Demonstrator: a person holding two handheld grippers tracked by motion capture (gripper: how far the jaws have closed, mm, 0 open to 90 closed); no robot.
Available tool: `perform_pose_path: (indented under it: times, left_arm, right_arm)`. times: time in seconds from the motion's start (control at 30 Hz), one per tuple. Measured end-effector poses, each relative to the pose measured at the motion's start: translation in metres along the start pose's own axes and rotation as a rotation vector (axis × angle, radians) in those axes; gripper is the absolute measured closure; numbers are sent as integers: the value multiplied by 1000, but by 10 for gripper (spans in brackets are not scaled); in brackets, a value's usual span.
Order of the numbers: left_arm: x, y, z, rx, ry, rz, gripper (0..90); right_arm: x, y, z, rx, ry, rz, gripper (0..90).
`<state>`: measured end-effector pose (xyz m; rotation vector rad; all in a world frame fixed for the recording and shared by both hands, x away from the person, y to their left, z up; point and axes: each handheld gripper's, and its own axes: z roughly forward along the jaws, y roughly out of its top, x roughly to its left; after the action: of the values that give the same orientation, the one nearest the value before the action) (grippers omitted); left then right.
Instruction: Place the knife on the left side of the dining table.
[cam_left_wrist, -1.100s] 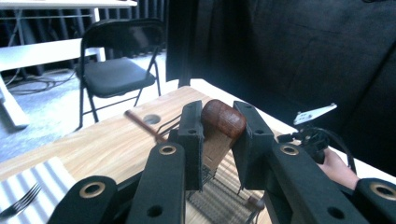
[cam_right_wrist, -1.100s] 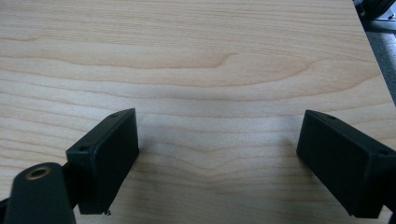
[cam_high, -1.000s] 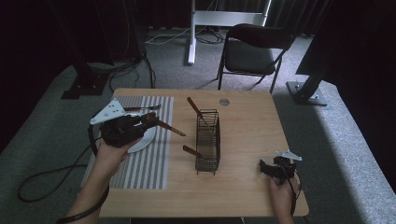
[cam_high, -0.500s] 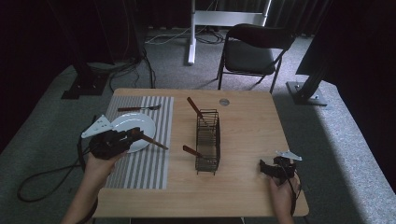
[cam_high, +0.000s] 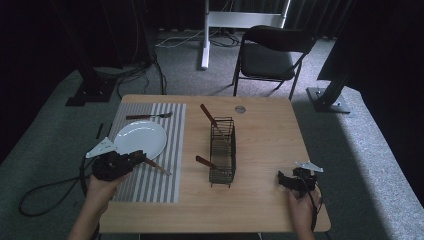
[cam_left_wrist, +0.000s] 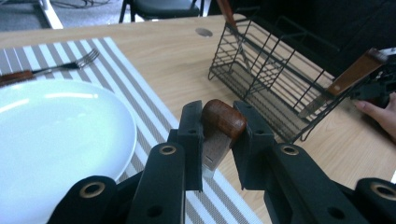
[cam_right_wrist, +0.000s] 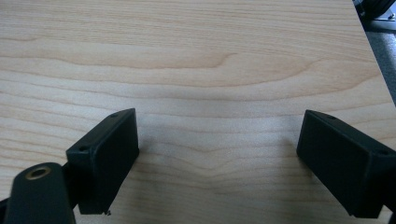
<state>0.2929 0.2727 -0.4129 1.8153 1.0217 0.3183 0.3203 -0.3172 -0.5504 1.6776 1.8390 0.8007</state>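
My left gripper (cam_high: 136, 158) hangs low over the striped placemat (cam_high: 150, 187), just in front of the white plate (cam_high: 140, 140). It is shut on a wooden-handled knife (cam_high: 156, 166), whose tip points right toward the wire basket (cam_high: 222, 150). In the left gripper view the brown handle (cam_left_wrist: 223, 119) sits clamped between the two black jaws of the left gripper (cam_left_wrist: 218, 122). My right gripper (cam_high: 288, 179) rests near the table's front right corner. Its jaws stand wide apart over bare wood in the right gripper view, the right gripper (cam_right_wrist: 217, 135) holding nothing.
A fork (cam_high: 148, 116) lies on the placemat behind the plate. Two wooden-handled utensils (cam_high: 208, 114) (cam_high: 204, 161) stick out of the basket. A small round hole (cam_high: 240, 109) sits near the table's far edge. A black chair (cam_high: 272, 52) stands beyond the table.
My left hand has come down and toward the near left with the knife, from above the plate to just over the placemat in front of it. The right gripper has stayed put.
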Motion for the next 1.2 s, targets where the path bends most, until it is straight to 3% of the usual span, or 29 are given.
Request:
perform_pose_path:
  times: [0.1, 0.33, 0.4, 0.43, 0.5, 0.6, 0.97, 1.0, 1.03, 1.07, 1.2]
  left_arm:
    - [2, -3, 1, 3, -3, -6, 749]
    - [13, -11, -2, -26, -10, -73, 747]
    - [19, -16, -5, -32, -12, -115, 746]
    - [19, -16, -5, -32, -12, -115, 746]
    - [25, -24, -7, -51, -5, -176, 743]
    - [32, -32, -10, -64, 4, -220, 735]
    - [55, -60, -16, -55, 71, -333, 705]
    - [61, -66, -16, -63, 64, -370, 704]
    - [61, -66, -16, -63, 64, -370, 697]
    - [67, -71, -15, -62, 71, -395, 688]
    - [73, -78, -12, -55, 86, -418, 647]
  right_arm:
    - [0, 0, 0, 0, 0, 0, 120]
    - [0, 0, 0, 0, 0, 0, 120]
    - [0, 0, 0, 0, 0, 0, 120]
    - [0, 0, 0, 0, 0, 0, 120]
    - [0, 0, 0, 1, 0, -1, 120]
    - [0, 0, 0, 1, 0, -1, 120]
    - [0, 0, 0, 1, 0, 2, 120]
    - [0, 0, 0, 1, 0, 2, 120]
    - [0, 0, 0, 1, 0, 2, 120]
    - [0, 0, 0, 1, 0, 2, 120]
    - [0, 0, 0, 1, 0, 2, 120]
